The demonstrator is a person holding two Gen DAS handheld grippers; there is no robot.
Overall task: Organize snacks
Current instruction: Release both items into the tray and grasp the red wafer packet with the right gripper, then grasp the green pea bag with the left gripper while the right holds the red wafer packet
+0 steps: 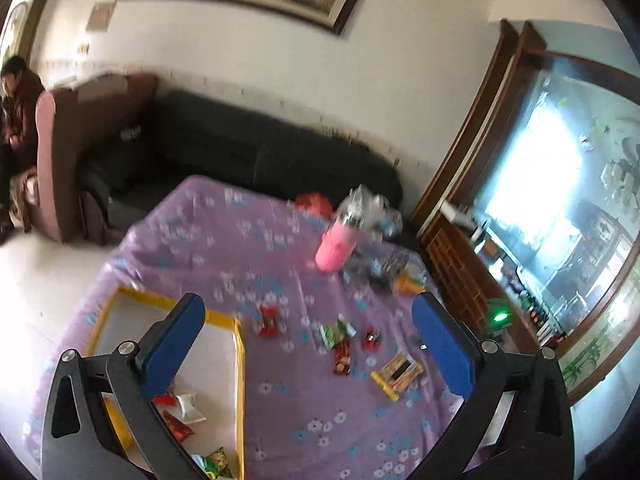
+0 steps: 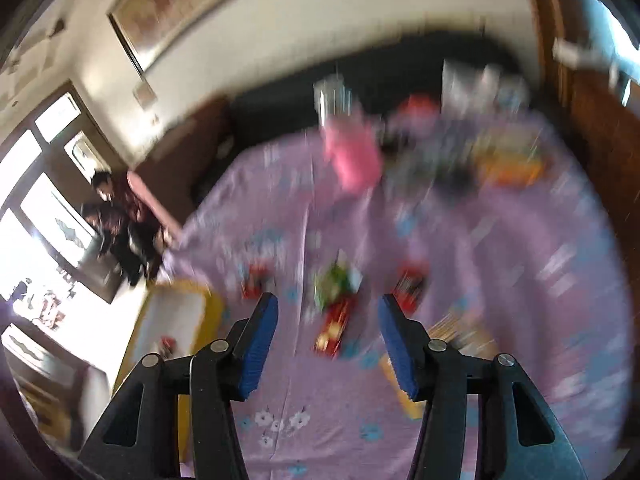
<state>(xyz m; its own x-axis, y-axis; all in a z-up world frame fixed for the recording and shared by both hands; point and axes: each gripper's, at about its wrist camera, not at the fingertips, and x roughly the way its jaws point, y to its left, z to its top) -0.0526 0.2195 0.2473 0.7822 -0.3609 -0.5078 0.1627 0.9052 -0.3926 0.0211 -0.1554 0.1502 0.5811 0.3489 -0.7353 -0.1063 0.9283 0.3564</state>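
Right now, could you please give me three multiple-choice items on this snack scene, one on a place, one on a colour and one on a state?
1. Where does the yellow-rimmed tray lie?
A. on the purple cloth, left of the loose snacks
B. on the dark sofa
C. on the floor

2. What colour is the bottle's sleeve?
A. green
B. pink
C. black

3. How is the left gripper?
A. shut on a packet
B. shut, empty
C. open, empty

Answers:
1 A, the tray rests on the purple cloth.
2 B, the sleeve shows pink below clear glass.
3 C, its blue pads stand wide apart with nothing between them.
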